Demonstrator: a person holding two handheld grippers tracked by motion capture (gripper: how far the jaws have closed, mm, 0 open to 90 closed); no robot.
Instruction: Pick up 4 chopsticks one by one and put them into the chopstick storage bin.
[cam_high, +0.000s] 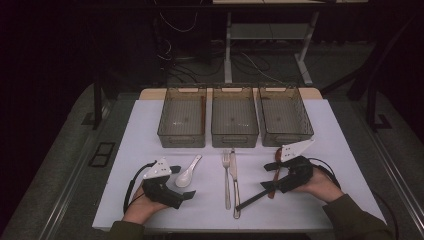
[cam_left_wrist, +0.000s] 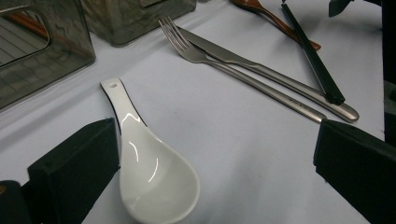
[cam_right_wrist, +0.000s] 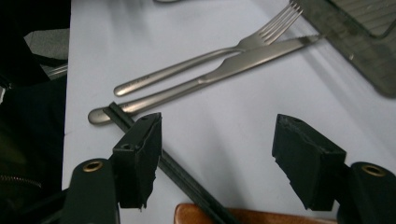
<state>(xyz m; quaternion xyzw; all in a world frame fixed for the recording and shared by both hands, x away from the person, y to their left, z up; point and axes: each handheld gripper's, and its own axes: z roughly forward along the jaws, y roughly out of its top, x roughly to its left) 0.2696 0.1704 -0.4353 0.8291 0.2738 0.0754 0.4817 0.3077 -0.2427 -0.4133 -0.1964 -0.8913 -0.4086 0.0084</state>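
Both grippers are standing with their jaws apart and nothing clamped between them. On the left, the left gripper (cam_high: 181, 181) is resting low on the white table (cam_high: 150, 125) in the person's left hand (cam_high: 140, 207), its two black pads (cam_left_wrist: 74, 172) spread wide. A white ceramic spoon (cam_left_wrist: 149, 172) is lying between them, bowl toward the gripper and handle pointing away toward the bins; the spoon's bowl is sitting right against the left-hand pad in the left gripper view, though I cannot tell whether it is actually touching.

On the right, the right gripper (cam_high: 270, 176) is hovering close over the table in the person's right hand (cam_high: 322, 186). Its jaws are gaping over a long black chopstick (cam_right_wrist: 187, 179) that is running diagonally beneath them, with a brown wooden spoon (cam_right_wrist: 224, 215) lying just under the gripper, crossed by the chopstick. No pad is pressing on either one.

Between the two grippers, a steel fork (cam_high: 226, 175) and a steel knife (cam_high: 234, 182) are lying side by side, close together, tines and blade pointing toward the bins. The chopstick's far end is reaching the knife's handle end.

Three clear plastic bins (cam_high: 235, 135) are sitting in a row at the far side of the table.
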